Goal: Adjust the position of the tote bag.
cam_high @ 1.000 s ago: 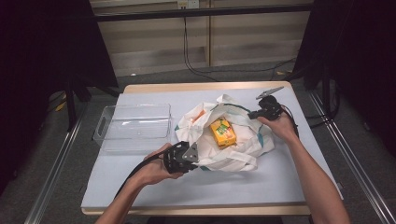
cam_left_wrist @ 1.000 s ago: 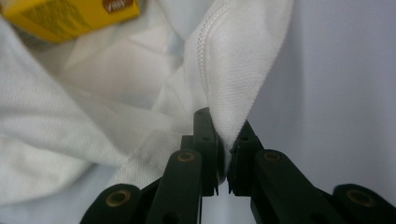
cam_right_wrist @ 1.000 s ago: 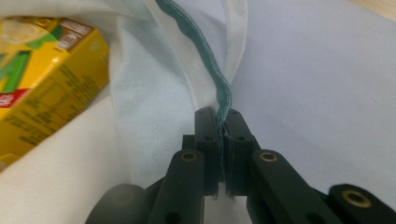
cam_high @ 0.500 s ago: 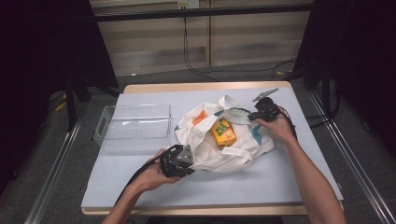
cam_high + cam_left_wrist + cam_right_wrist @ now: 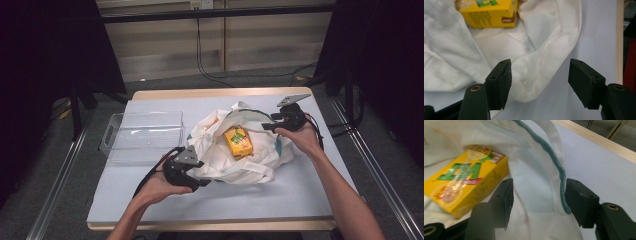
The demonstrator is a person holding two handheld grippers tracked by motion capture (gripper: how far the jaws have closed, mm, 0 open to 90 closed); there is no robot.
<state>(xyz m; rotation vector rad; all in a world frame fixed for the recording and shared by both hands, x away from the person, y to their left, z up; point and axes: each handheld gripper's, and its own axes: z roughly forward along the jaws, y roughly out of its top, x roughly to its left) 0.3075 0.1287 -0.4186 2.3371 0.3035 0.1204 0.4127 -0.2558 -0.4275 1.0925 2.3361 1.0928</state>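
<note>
Evidently, the white bag (image 5: 235, 155) lay slumped in the middle of the table (image 5: 310, 195), the yellow carton (image 5: 238, 141) exposed in its mouth. Both the left gripper (image 5: 202, 181) and the right gripper (image 5: 266, 127) had just been opened, cloth loose between the jaws. Unheld, the rim could sag over the carton; a hem might be snagged.

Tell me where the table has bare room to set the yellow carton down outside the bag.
Bare table: the wide strip between the white bag and the near edge, the far-left corner behind the clear bin, and the far-right corner. Crowded: the middle, where bag, yellow carton, left gripper and right gripper meet.
</note>
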